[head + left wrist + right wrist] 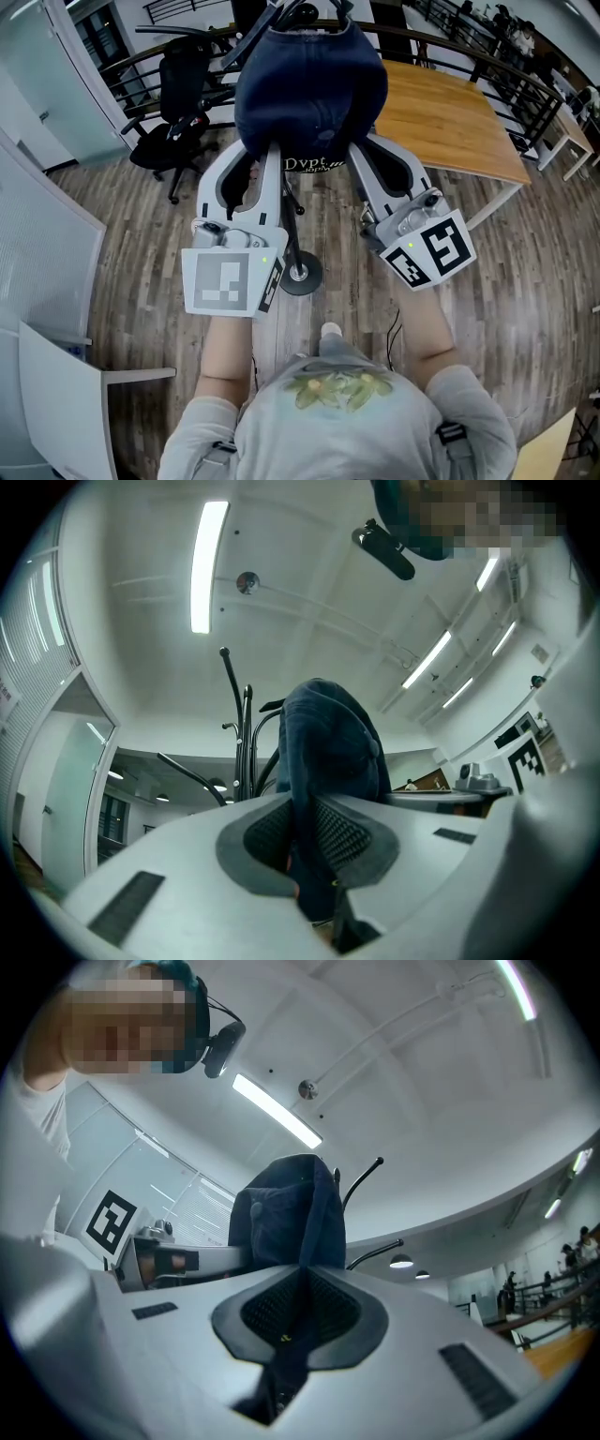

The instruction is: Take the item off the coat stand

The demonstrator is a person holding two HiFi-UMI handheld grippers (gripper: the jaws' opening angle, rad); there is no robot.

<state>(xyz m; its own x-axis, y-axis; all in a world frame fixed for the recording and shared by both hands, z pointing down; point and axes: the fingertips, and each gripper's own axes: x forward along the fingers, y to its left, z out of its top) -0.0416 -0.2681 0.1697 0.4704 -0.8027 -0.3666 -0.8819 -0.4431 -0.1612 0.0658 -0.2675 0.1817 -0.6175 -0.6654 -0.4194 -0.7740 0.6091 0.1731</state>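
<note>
Head view puts the navy cap [309, 84] at twelve o'clock, left gripper [302, 829] and right gripper [300, 1302] each pinching its fabric; next, I judge, lift it clear of the coat stand [300, 275].

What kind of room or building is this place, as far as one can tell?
Most likely an office or open workspace: a black office chair and a wooden table stand on the wood floor, and strip lights run along the ceiling.
</note>
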